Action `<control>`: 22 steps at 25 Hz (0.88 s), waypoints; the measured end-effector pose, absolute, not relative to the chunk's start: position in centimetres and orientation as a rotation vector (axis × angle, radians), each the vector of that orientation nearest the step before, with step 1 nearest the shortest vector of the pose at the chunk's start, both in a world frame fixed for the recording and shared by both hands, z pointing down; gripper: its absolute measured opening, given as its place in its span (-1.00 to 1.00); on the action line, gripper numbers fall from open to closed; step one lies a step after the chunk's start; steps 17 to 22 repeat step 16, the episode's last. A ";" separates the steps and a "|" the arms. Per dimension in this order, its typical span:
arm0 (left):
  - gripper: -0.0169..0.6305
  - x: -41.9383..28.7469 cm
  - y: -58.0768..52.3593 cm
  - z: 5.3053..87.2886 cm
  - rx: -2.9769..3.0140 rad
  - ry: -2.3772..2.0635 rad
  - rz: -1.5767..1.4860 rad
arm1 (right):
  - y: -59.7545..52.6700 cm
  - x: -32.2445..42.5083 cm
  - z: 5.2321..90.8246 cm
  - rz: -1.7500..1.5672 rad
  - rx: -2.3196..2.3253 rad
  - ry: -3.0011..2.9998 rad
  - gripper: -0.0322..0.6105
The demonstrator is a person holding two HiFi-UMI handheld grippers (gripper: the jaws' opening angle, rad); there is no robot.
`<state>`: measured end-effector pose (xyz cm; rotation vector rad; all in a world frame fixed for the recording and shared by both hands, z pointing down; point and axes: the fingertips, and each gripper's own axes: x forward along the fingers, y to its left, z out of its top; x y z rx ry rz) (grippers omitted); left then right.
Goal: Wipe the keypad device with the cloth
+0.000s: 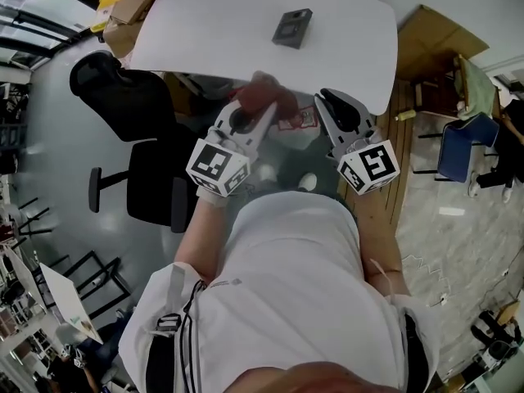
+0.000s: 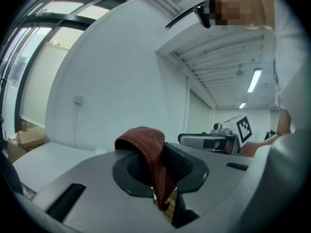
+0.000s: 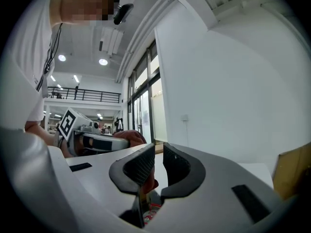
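The dark keypad device (image 1: 292, 28) lies on the far part of the white table (image 1: 205, 31), well ahead of both grippers. My left gripper (image 1: 260, 111) is shut on a reddish-brown cloth (image 1: 268, 95), held up in front of the person's chest near the table's near edge. In the left gripper view the cloth (image 2: 145, 143) folds over the jaw tips and hangs down between them. My right gripper (image 1: 329, 98) is level with it on the right. Its pads (image 3: 141, 165) stand a narrow slit apart with nothing between them. The cloth (image 3: 130, 137) shows beyond them.
A black office chair (image 1: 135, 146) stands left of the person. Cardboard boxes (image 1: 131, 6) sit by the table's far left corner. A brown board (image 1: 434, 39) and a blue chair (image 1: 463, 150) are to the right. A glass surface (image 1: 286, 166) lies below the grippers.
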<state>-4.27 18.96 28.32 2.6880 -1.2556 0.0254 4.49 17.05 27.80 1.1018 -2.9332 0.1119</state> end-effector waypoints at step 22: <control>-0.78 -4.8 18.5 27.2 2.717 -1.293 -0.032 | 17.1 4.5 26.8 0.007 1.131 -2.920 -0.70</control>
